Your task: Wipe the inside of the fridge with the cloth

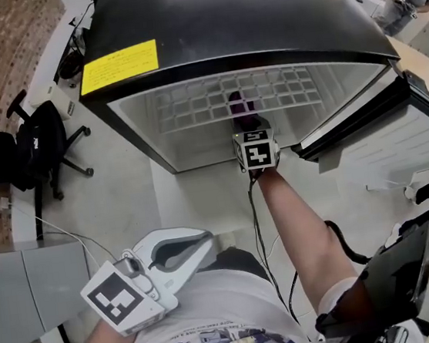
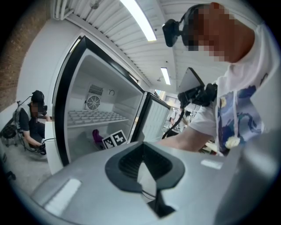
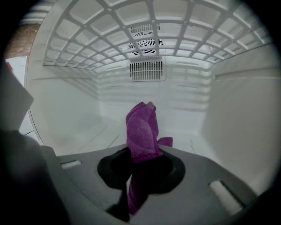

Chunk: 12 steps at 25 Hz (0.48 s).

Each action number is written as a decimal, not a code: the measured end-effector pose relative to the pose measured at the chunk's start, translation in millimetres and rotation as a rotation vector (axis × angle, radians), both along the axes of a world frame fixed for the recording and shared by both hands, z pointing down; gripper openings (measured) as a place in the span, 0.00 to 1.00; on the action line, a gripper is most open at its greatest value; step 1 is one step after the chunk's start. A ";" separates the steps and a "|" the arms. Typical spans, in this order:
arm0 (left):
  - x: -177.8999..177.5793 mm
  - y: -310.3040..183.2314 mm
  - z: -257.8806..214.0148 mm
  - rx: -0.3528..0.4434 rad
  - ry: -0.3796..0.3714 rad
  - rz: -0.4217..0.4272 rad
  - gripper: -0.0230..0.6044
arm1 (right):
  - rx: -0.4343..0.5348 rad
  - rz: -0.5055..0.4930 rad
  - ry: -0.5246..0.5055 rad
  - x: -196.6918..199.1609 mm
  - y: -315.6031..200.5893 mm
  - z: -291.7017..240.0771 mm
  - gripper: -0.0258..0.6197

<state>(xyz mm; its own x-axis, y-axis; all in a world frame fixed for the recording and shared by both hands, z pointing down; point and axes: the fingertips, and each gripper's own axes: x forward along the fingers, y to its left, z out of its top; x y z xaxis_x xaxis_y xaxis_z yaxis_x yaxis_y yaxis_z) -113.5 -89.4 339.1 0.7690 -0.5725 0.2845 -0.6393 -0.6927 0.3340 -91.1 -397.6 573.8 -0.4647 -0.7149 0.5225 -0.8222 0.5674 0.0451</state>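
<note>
The black fridge (image 1: 256, 6) stands open in front of the right gripper (image 3: 141, 169), and its door (image 1: 396, 133) is swung out to the right of that gripper. The white wire shelf (image 3: 131, 26) lies above the gripper. The vent grille (image 3: 147, 70) in the back wall is straight ahead of it.

The person's bare right arm (image 1: 299, 226) is stretched out almost straight, so the gripper is inside the lower compartment, under the shelf. This gripper is clenched on the purple cloth (image 3: 141, 129). One bunched end of the cloth sticks out past the jaw tips toward the back wall, and the other end hangs down between the jaws. I cannot tell whether the cloth touches the fridge floor.

The left gripper (image 1: 201, 248) is well behind the right one and to its left, outside the fridge. The left arm is bent and keeps it close to the person's body. Its jaws are closed together with nothing between them, and they point toward the fridge opening.
</note>
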 end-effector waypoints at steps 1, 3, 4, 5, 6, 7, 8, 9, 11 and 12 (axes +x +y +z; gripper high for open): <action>-1.4 1.8 0.2 0.000 -0.002 -0.003 0.05 | -0.002 -0.007 -0.002 -4.2 1.5 0.1 0.12; -4.8 5.5 1.4 -0.005 -0.006 -0.010 0.05 | -0.006 -0.021 -0.004 -12.1 4.4 0.2 0.12; -6.7 7.1 1.8 -0.007 -0.007 -0.014 0.05 | -0.008 -0.027 -0.006 -16.1 5.9 0.4 0.12; -8.8 8.7 2.1 -0.008 -0.007 -0.020 0.05 | -0.009 -0.033 -0.007 -20.6 7.3 0.4 0.12; -11.0 9.9 2.1 -0.010 -0.007 -0.026 0.05 | -0.009 -0.039 -0.007 -25.3 8.8 0.2 0.12; -13.3 10.9 2.0 -0.010 -0.006 -0.032 0.05 | -0.008 -0.045 -0.007 -30.1 10.1 -0.2 0.12; -15.4 11.7 1.8 -0.010 -0.006 -0.036 0.05 | -0.006 -0.052 -0.005 -34.8 11.2 -0.7 0.12; -17.1 12.5 1.4 -0.008 -0.006 -0.039 0.05 | -0.004 -0.059 -0.004 -39.2 12.3 -1.1 0.12; -20.0 14.4 0.8 -0.005 -0.008 -0.046 0.05 | -0.005 -0.074 -0.001 -47.5 15.4 -0.6 0.12; -21.6 15.4 0.8 -0.006 -0.009 -0.050 0.05 | -0.007 -0.082 0.000 -51.6 17.2 0.0 0.12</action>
<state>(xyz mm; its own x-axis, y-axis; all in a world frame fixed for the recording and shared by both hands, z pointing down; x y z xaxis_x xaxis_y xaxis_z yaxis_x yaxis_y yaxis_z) -135.1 -74.0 339.9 0.7367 -0.6087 0.2945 -0.6761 -0.6575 0.3325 -142.7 -380.4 573.8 -0.5210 -0.6712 0.5273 -0.7732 0.6328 0.0415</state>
